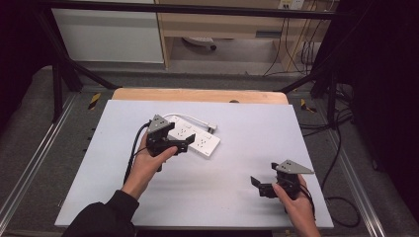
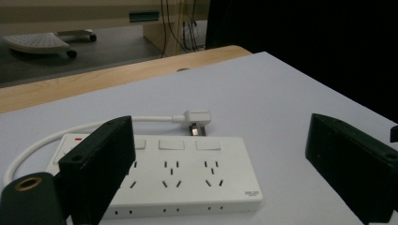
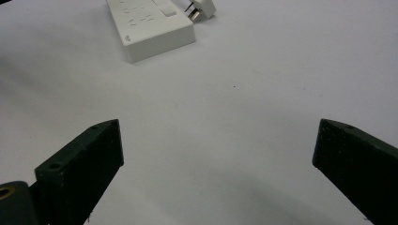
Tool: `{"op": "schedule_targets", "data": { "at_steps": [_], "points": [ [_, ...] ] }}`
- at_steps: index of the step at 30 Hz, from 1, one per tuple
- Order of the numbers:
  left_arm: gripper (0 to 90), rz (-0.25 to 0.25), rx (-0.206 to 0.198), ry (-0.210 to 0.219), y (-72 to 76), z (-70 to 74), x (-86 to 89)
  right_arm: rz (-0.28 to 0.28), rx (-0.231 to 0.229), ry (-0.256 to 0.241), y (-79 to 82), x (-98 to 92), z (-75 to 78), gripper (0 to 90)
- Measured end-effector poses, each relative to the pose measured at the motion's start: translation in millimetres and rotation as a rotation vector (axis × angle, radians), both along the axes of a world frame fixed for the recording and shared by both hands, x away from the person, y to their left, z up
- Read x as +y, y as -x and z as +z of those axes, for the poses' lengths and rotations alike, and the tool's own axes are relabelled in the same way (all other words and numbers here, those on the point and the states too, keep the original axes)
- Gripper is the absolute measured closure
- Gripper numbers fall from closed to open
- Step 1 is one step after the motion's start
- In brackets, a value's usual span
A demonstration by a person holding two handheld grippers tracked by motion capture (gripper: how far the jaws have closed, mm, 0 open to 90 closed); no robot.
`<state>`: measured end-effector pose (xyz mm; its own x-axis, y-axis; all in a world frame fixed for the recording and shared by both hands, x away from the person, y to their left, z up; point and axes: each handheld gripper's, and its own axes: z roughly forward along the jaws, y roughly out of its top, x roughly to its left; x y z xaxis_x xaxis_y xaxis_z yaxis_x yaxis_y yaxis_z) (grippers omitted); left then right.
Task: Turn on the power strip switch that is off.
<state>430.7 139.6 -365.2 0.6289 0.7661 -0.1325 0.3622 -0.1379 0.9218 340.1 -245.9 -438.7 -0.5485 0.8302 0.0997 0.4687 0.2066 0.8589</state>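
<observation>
The white power strip (image 1: 195, 137) lies flat on the table (image 1: 99, 168), its plug (image 2: 197, 118) just behind it. The left gripper (image 1: 184, 146) hangs wide open right over it, so go down slowly and straight. The right gripper (image 1: 257, 184), open too, waits far from the strip.

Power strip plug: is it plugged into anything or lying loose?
Loose. The plug lies on the table behind the power strip, prongs bare.

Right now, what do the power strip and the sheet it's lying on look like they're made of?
The power strip looks like white moulded plastic with a smooth, faintly glossy finish: crisp edges, cut socket slots, raised rocker switches. Its cord looks like white rubbery sheathing. The table sheet looks like a matte, pale, uniform board or laminate; which one is unclear. The wooden edge behind shows grain.
</observation>
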Motion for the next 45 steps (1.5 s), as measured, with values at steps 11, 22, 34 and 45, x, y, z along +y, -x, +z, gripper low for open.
{"op": "schedule_targets", "data": {
  "at_steps": [11, 22, 34, 45],
  "points": [
    [8.1, 0.011, -0.005, -0.015, -14.9, -0.1, -9.1, -0.002, 0.004, 0.005, -0.4, -0.9, -0.6, 2.9],
    [9.3, 0.058, 0.01, -0.01, -29.8, -5.3, -7.4, 0.004, 0.008, 0.008, 0.2, 0.0, -0.8, 2.7],
    [10.1, 0.081, 0.016, -0.005, -43.9, -12.1, -7.0, 0.005, 0.009, 0.009, 0.4, 0.1, -0.5, 2.9],
    [11.4, 0.08, 0.021, -0.028, -50.8, -18.8, -12.6, 0.01, 0.007, 0.009, 0.0, 0.0, -0.3, 2.8]
  ]
}}
